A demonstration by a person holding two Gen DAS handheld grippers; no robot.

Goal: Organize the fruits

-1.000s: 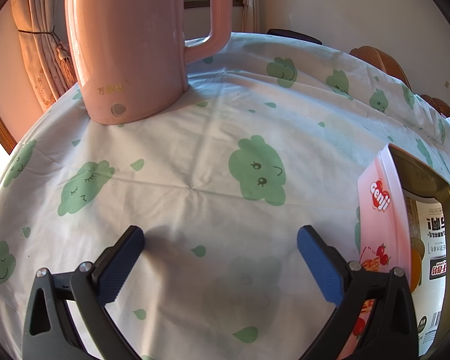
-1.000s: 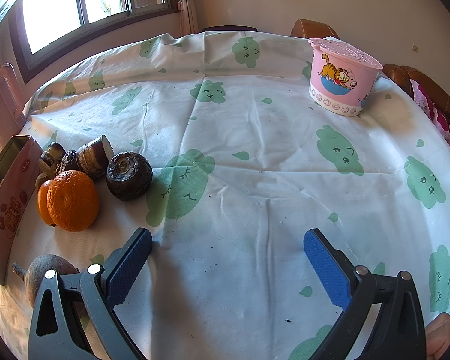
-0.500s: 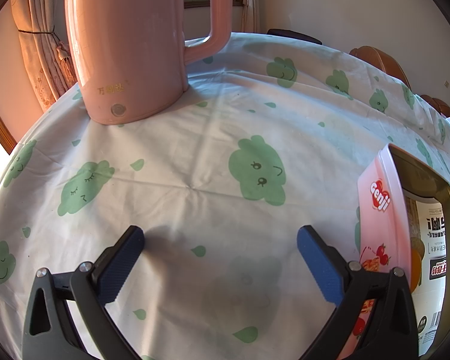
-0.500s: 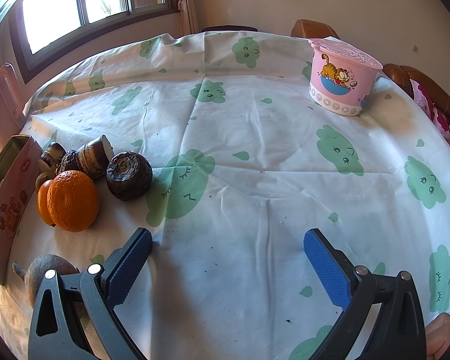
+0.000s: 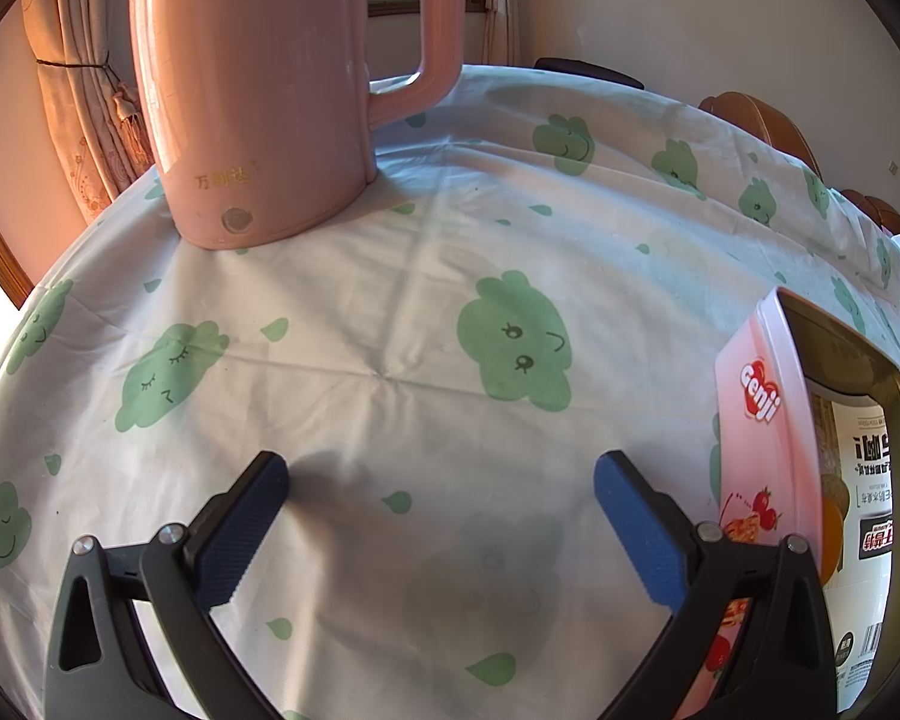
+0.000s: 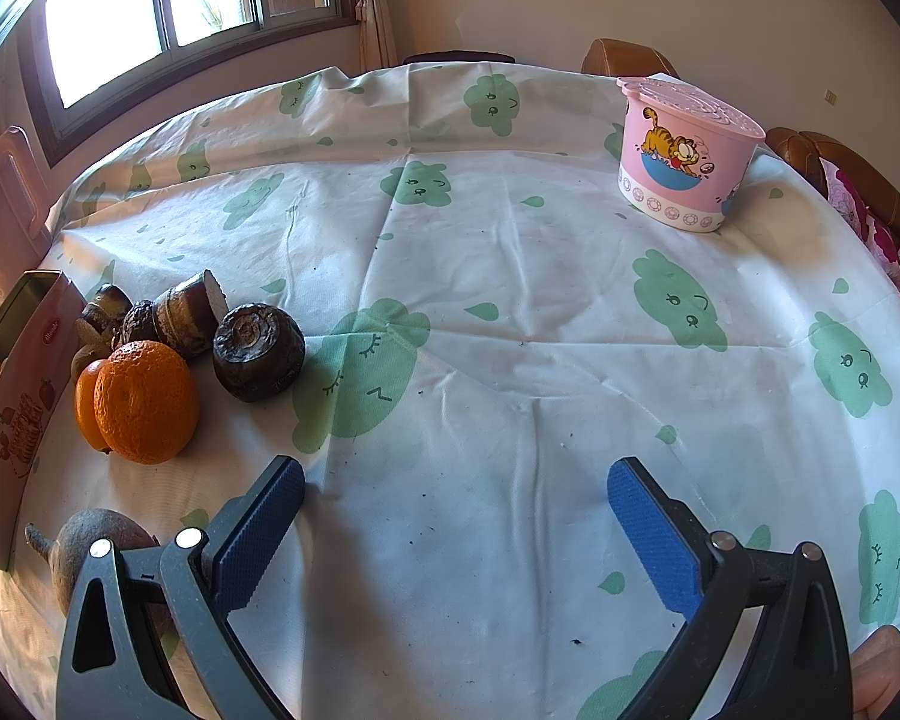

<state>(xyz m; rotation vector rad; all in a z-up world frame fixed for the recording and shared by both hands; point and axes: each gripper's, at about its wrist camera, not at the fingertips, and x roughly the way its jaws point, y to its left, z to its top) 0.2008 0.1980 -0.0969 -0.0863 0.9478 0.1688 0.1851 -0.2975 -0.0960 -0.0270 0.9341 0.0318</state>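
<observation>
No movement since before: right gripper [image 6: 456,492] fingers wide, empty, orange [image 6: 146,401] left of them.

My tongs' pads [image 6: 654,540] look textured and matt. The cloth [image 6: 510,276] is creased and matt, the kettle [image 5: 258,90] smooth glossy plastic, the orange [image 6: 146,401] pebbled, the box [image 5: 762,438] glossy.

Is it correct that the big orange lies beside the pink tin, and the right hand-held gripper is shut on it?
Not quite. The right wrist view shows the right hand-held gripper open and empty. The orange does lie beside the pink tin, untouched.
</observation>
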